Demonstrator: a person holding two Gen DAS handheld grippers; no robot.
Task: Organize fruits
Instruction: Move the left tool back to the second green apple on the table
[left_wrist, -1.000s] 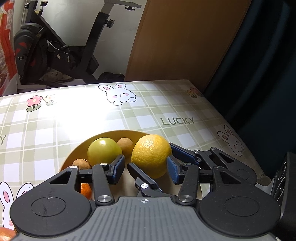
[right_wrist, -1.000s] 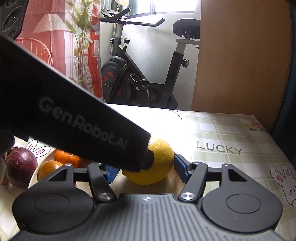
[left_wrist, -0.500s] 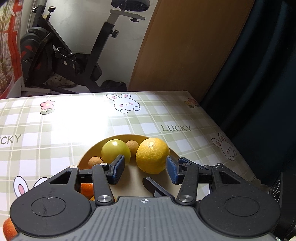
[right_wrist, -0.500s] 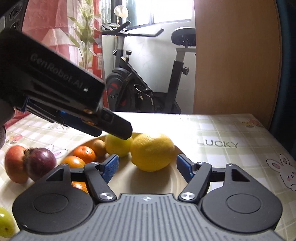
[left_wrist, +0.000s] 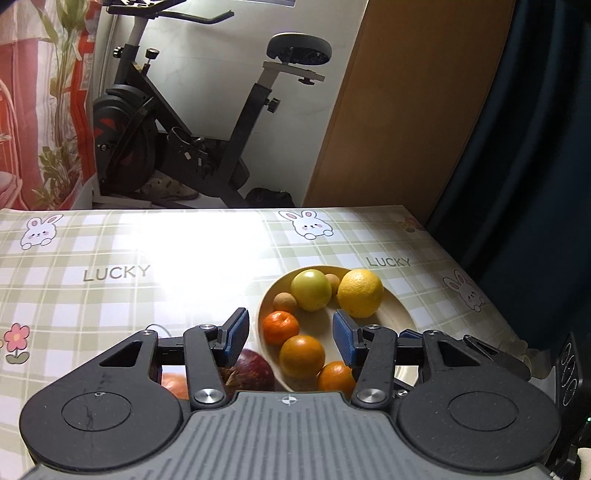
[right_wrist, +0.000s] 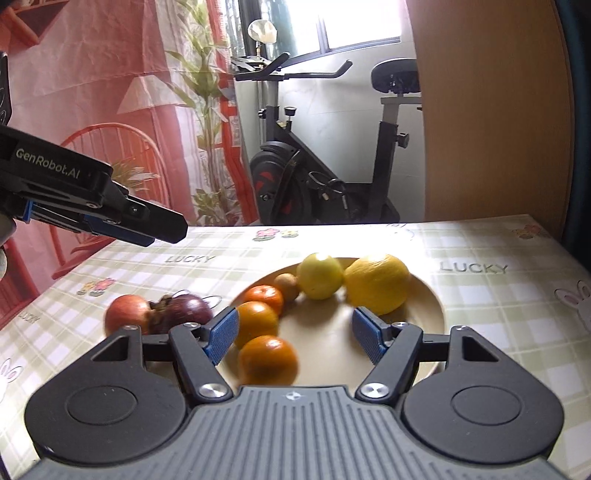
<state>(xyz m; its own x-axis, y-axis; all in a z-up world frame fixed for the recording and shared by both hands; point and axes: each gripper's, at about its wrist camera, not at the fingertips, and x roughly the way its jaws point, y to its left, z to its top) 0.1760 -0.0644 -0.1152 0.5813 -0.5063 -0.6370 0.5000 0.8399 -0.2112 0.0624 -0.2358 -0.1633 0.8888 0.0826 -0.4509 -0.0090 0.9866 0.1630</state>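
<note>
Both the left gripper (left_wrist: 291, 330) and right gripper (right_wrist: 295, 334) hover spread and empty over the plate (right_wrist: 434, 299), near the table's (left_wrist: 184, 258) right edge. The lemon (right_wrist: 376, 282) lies at the plate's far rim beside a green fruit (right_wrist: 320, 275), three oranges (right_wrist: 258, 323) along its left rim; two dark red fruits (right_wrist: 162, 314) rest on the table just left of it.

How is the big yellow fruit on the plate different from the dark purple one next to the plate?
The yellow fruit lies on the plate; the purple fruit sits off it on the tablecloth, touching a red fruit. The yellow fruit looks larger and bright; the purple fruit is dark with a dried brown stem end. Both are roundish, and no hand-held gripper holds either.
</note>
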